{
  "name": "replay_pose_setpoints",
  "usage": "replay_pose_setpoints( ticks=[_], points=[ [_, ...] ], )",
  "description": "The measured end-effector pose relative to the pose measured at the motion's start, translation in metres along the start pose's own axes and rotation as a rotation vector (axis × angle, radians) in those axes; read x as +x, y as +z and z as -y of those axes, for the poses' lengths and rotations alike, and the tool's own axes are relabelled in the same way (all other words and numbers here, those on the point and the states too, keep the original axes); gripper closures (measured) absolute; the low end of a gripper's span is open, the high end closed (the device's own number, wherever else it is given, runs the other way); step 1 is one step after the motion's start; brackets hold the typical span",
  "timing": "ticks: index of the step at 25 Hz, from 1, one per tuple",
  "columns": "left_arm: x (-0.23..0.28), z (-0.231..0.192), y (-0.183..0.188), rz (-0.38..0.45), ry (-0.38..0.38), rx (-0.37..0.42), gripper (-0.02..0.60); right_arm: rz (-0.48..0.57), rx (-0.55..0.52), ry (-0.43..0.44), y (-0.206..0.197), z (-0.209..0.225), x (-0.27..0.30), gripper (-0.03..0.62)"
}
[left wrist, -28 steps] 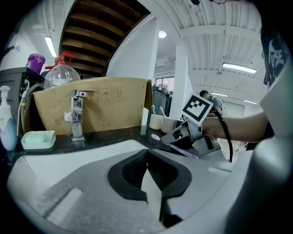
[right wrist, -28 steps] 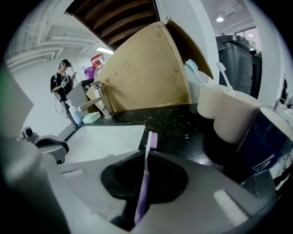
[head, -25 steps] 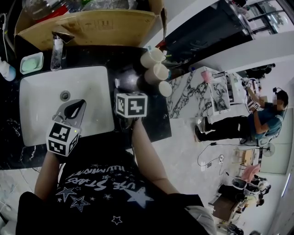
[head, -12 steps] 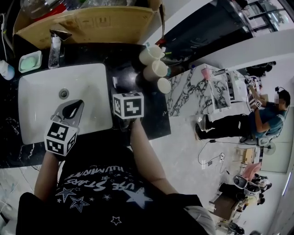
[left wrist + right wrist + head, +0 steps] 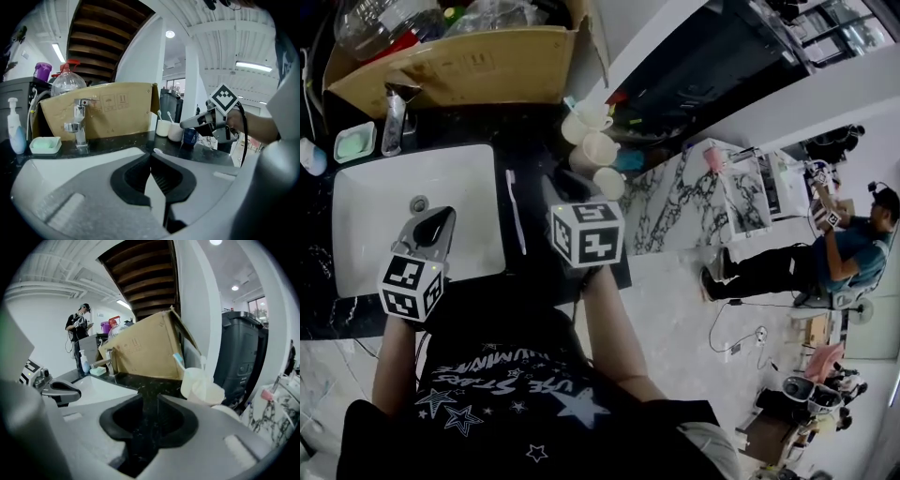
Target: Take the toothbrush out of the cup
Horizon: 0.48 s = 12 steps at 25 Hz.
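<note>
I see my left gripper point(image 5: 151, 158) pressed closed, empty | my right gripper point(image 5: 149, 401) opening, nothing between | toothbrush point(image 5: 516, 212) flat along sink point(image 5: 356, 246) edge, cups point(image 5: 598, 150) nearby

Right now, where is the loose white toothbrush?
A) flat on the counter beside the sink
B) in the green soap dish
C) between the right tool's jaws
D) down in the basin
A: the head view shows the toothbrush lying on the dark counter along the sink's edge.

Glossy white sink point(image 5: 384, 220), matt cardboard box point(image 5: 459, 66), chrome tap point(image 5: 80, 124)
</note>
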<state>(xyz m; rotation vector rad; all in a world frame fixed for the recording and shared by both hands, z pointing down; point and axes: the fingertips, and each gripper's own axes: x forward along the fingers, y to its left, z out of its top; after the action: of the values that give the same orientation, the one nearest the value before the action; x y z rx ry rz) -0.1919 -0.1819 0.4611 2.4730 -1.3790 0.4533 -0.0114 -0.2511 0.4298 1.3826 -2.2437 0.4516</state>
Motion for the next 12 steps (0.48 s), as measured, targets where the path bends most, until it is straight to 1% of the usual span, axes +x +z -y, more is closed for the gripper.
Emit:
replay_pose_setpoints(
  ticks=[3, 5, 8, 12],
  points=[
    [0.005, 0.006, 0.011, 0.005, 0.029, 0.004, 0.571, 0.067, -0.019, -0.038, 0.025, 0.032, -0.015, 0.491],
    [0.01, 0.009, 0.016, 0.007, 0.054, 0.002, 0.571, 0.093, -0.037, -0.061, 0.038, 0.054, -0.02, 0.492],
    [0.015, 0.014, 0.025, 0.013, 0.091, -0.016, 0.571, 0.109, -0.056, -0.073, 0.05, 0.083, -0.021, 0.492],
    [0.023, 0.019, 0.033, 0.017, 0.134, -0.018, 0.571, 0.111, -0.078, -0.087, 0.061, 0.114, -0.011, 0.491]
  ],
)
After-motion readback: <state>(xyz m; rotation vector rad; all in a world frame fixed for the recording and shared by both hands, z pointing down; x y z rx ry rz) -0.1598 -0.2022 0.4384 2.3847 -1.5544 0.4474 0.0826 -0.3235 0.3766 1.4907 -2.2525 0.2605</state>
